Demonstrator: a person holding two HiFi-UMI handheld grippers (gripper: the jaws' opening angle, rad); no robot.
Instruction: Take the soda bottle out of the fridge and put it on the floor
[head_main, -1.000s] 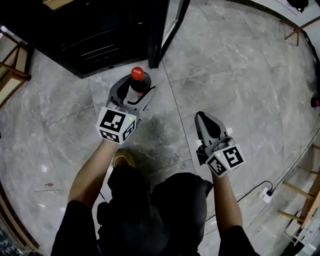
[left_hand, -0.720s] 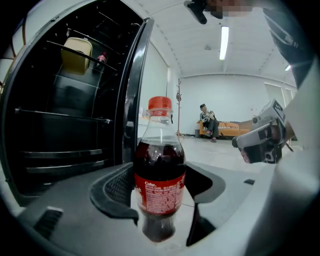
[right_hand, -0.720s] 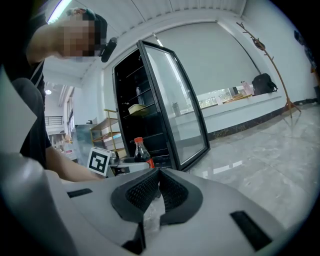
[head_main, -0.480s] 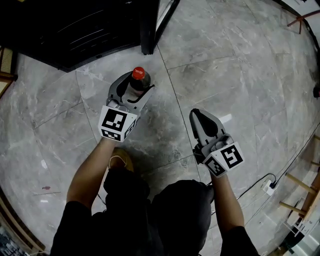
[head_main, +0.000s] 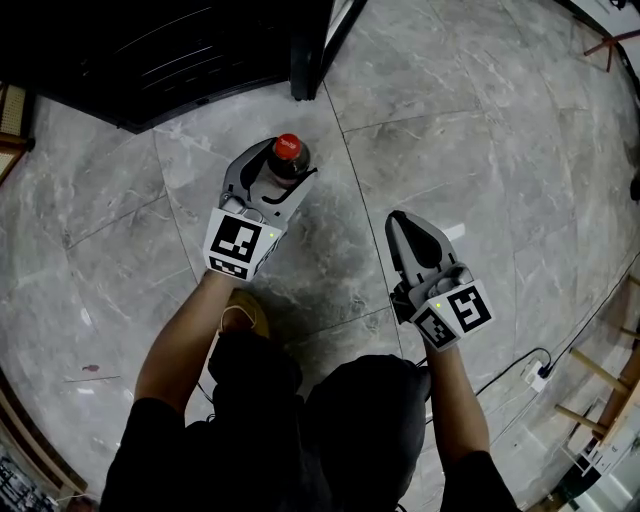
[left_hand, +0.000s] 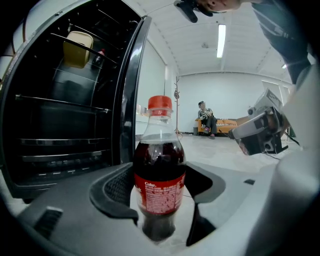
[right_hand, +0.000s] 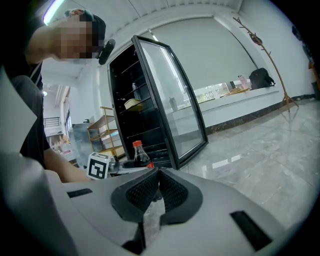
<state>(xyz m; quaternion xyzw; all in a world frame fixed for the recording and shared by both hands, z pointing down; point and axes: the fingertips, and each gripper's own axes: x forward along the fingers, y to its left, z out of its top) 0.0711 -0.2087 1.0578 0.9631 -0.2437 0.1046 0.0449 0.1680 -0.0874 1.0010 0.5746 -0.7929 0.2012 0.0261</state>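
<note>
The soda bottle (head_main: 288, 148), dark cola with a red cap and red label, stands upright just over the grey marble floor in front of the open black fridge (head_main: 150, 50). My left gripper (head_main: 277, 170) is shut on its lower body; in the left gripper view both pads press the bottle (left_hand: 160, 170) at the label. Whether its base touches the floor I cannot tell. My right gripper (head_main: 398, 222) hovers to the right, apart from the bottle, shut and empty, its tips meeting (right_hand: 159, 172). From that view the bottle (right_hand: 139, 152) shows by the fridge.
The fridge's glass door (head_main: 320, 50) hangs open just beyond the bottle. A power strip with cable (head_main: 535, 380) and wooden racks (head_main: 600, 400) lie at the right. My shoe (head_main: 245, 318) is below the left gripper. A person sits far off (left_hand: 206, 117).
The left gripper has carried the bottle a little away from the fridge, toward me. The right gripper stays shut and about where it was.
</note>
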